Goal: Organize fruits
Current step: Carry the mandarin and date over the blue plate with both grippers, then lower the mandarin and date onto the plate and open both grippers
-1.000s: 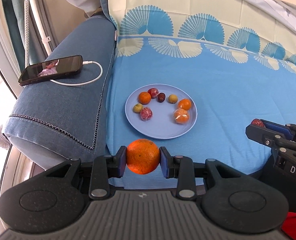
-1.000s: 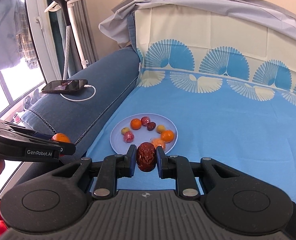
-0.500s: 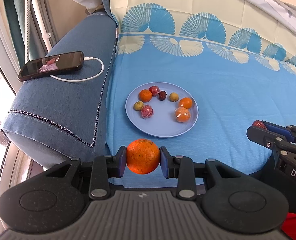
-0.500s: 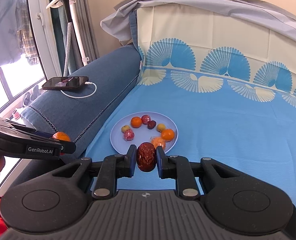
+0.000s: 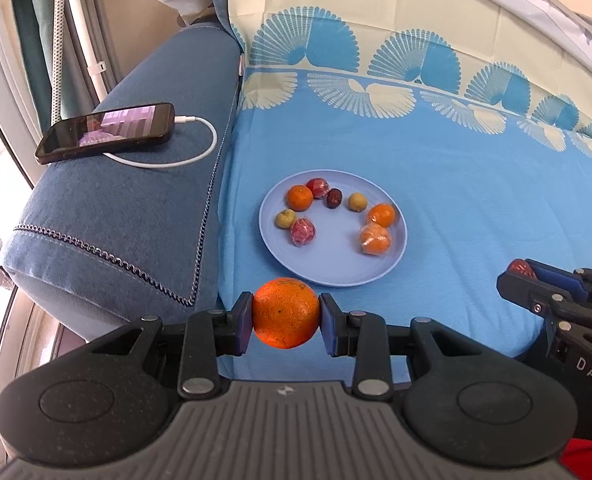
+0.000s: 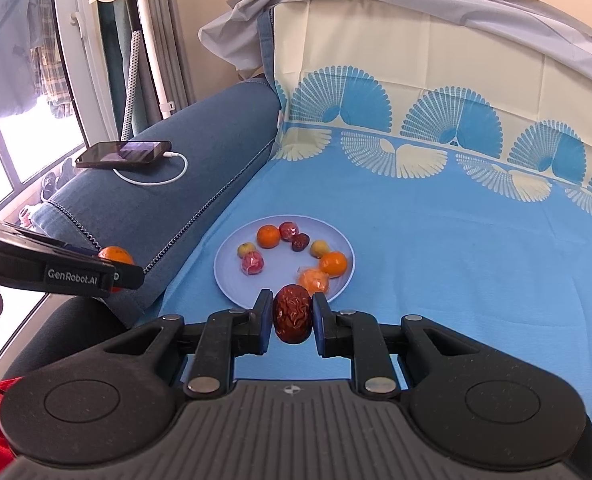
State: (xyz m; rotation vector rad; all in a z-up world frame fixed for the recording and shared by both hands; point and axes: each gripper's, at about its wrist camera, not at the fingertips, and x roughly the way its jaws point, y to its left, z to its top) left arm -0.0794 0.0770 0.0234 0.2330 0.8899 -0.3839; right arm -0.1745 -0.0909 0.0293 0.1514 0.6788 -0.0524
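Observation:
A light blue plate (image 5: 336, 268) (image 6: 227, 280) lies on the blue bedspread and holds several small fruits: oranges, red wrapped ones, yellow-green ones and a dark date. My left gripper (image 5: 285, 318) is shut on an orange (image 5: 285, 312), held in the air just short of the plate's near rim. My right gripper (image 6: 292, 314) is shut on a wrinkled red date (image 6: 292, 314), held just short of the plate's near edge. Each gripper shows in the other's view: the right gripper (image 5: 524, 276) at the right, the left gripper (image 6: 123, 272) at the left.
A blue sofa arm (image 5: 135, 208) runs along the left of the plate. A phone (image 5: 107, 132) with a white charging cable (image 5: 191, 156) lies on it. A patterned sheet (image 5: 416, 40) covers the backrest behind. A window and a stand are at far left.
Both grippers have come slightly closer to the plate, still holding their fruits. Nothing on the plate has moved.

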